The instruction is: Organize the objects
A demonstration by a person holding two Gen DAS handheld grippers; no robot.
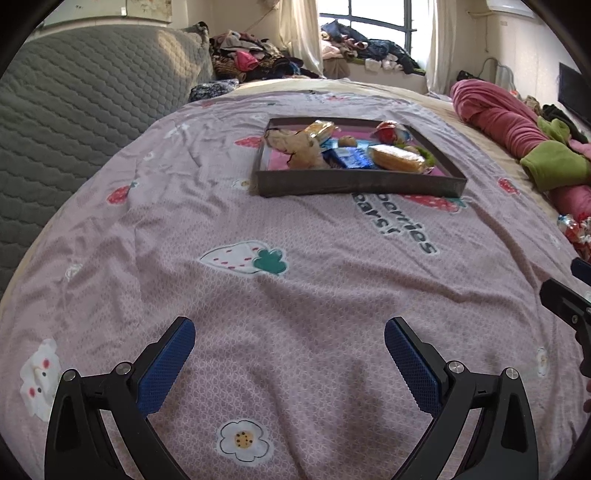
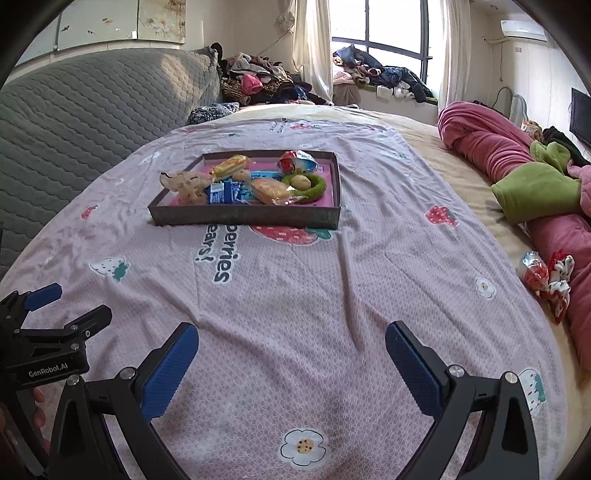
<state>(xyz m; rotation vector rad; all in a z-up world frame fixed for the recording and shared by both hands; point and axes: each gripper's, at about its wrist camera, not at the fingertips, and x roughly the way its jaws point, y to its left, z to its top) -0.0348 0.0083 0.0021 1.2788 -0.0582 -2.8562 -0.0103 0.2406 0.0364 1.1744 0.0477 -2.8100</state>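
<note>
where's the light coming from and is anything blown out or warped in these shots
Left wrist view: daylight enters by the window, whose panes are blown out; the bedsheet bulges from fisheye distortion. Right wrist view: the window is also overexposed, the tray stays evenly lit, and dark vignetting rings the corners.

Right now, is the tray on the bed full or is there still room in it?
Partly full. The tray holds snack packets and a green ring, but bare pink floor shows along its right side and near corners.
</note>
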